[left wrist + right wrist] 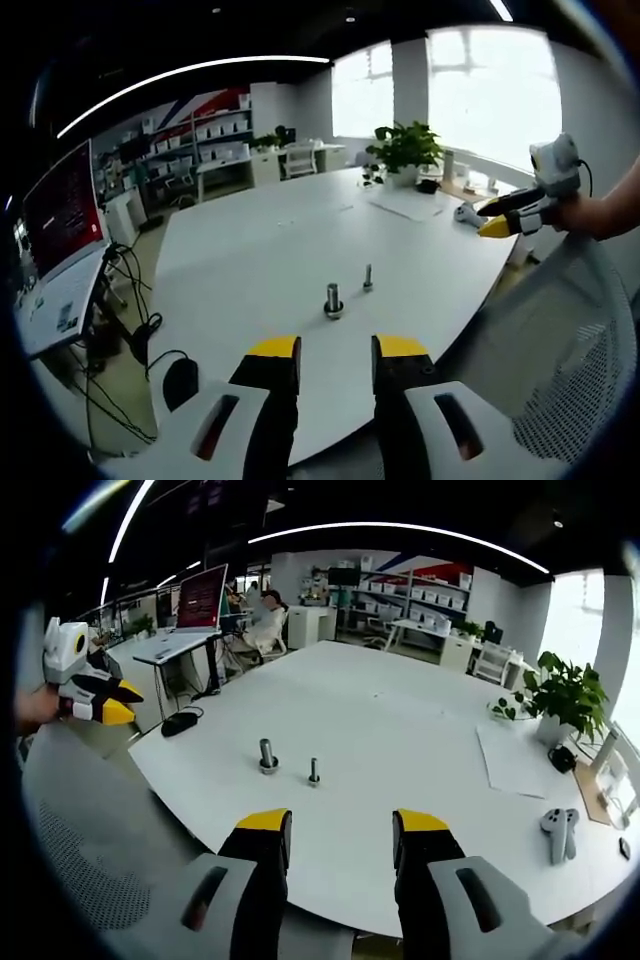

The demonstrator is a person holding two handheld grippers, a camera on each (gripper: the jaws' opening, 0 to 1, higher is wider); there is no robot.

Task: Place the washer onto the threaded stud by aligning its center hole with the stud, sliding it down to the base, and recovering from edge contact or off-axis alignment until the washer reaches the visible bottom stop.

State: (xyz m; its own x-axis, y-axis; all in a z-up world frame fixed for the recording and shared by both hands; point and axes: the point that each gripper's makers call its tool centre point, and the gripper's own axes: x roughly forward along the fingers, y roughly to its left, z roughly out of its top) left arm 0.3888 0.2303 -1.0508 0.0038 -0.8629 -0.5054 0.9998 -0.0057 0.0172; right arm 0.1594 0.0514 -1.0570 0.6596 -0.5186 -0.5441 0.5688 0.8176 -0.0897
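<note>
On the white table (250, 250) a thick threaded stud (333, 298) stands upright on a round flat base. A thinner upright bolt (368, 277) stands just beyond it. Both lie ahead of my left gripper (337, 350), which hangs open and empty over the table's near edge. In the right gripper view the same stud (267, 755) and thin bolt (314, 771) stand ahead of my right gripper (342, 825), also open and empty. A loose washer is too small to tell apart. Each gripper appears in the other's view: the right gripper (497, 225), hand-held, and the left gripper (112, 702).
A potted plant (405, 150), a sheet of paper (410, 203) and a white controller (558, 832) sit at the table's far side. A black mouse (180, 723) lies near one corner. A mesh chair back (580, 350) and a monitor (62, 205) flank the table. A person (265, 620) sits behind.
</note>
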